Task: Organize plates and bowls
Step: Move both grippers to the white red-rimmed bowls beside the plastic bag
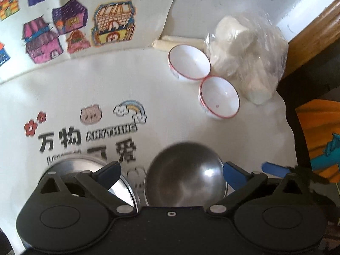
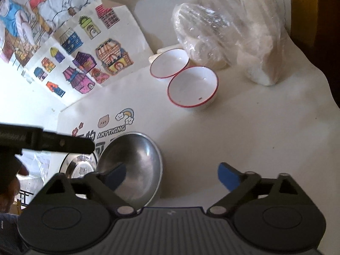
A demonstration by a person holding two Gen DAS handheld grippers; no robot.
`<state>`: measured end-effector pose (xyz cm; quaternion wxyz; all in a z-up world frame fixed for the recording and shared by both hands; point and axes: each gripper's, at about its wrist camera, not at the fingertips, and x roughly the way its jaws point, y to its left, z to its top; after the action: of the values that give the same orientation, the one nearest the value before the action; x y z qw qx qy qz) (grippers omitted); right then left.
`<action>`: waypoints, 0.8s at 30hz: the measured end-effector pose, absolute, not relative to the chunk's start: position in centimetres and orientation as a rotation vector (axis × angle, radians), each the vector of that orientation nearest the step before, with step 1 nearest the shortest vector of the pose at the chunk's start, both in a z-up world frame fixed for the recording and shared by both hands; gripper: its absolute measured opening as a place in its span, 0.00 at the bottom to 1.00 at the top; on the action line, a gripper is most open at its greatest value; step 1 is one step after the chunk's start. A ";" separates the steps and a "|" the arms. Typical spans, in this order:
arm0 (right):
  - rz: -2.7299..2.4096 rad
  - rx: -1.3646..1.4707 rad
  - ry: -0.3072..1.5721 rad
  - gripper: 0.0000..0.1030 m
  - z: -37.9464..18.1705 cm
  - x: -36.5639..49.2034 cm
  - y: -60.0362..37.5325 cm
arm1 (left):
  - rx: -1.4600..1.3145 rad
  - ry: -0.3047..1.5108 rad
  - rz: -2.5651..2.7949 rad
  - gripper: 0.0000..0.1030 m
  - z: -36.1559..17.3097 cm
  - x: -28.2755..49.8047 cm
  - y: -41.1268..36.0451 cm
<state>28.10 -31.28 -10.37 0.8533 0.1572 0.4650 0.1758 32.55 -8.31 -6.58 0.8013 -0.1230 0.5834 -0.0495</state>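
Note:
Two white bowls with red rims (image 1: 189,64) (image 1: 220,99) sit side by side, touching, at the far right of the white table; they also show in the right wrist view (image 2: 170,65) (image 2: 193,87). A steel plate (image 1: 184,174) lies close below my left gripper (image 1: 171,173), which is open and empty, its jaws wide on either side of the plate. A second steel plate (image 1: 125,189) lies to its left, partly hidden. My right gripper (image 2: 172,175) is open and empty, its left finger over the steel plate (image 2: 136,163). The other steel plate (image 2: 80,165) lies further left.
A clear plastic bag of white items (image 1: 244,61) stands behind the bowls near the table's right edge. Coloured drawings of houses (image 1: 70,23) lean at the back left. The cloth carries printed cartoon lettering (image 1: 89,136). The left gripper's black body (image 2: 42,142) crosses the right wrist view.

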 end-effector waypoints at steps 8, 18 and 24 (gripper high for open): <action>0.314 0.304 0.956 1.00 -10.7 29.0 -33.1 | -0.201 1.231 -0.095 0.99 -7.8 36.5 -10.5; 0.223 0.330 0.930 1.00 -11.8 31.1 -35.8 | -0.107 1.224 -0.059 0.99 -10.1 41.1 -13.1; 0.172 0.338 0.904 1.00 -12.2 33.4 -36.1 | -0.091 1.227 -0.044 0.99 -11.4 43.4 -13.7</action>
<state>33.36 -36.10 -12.24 0.8823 0.1625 0.4339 0.0824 43.40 -13.68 -11.37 0.8166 -0.0425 0.5753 -0.0208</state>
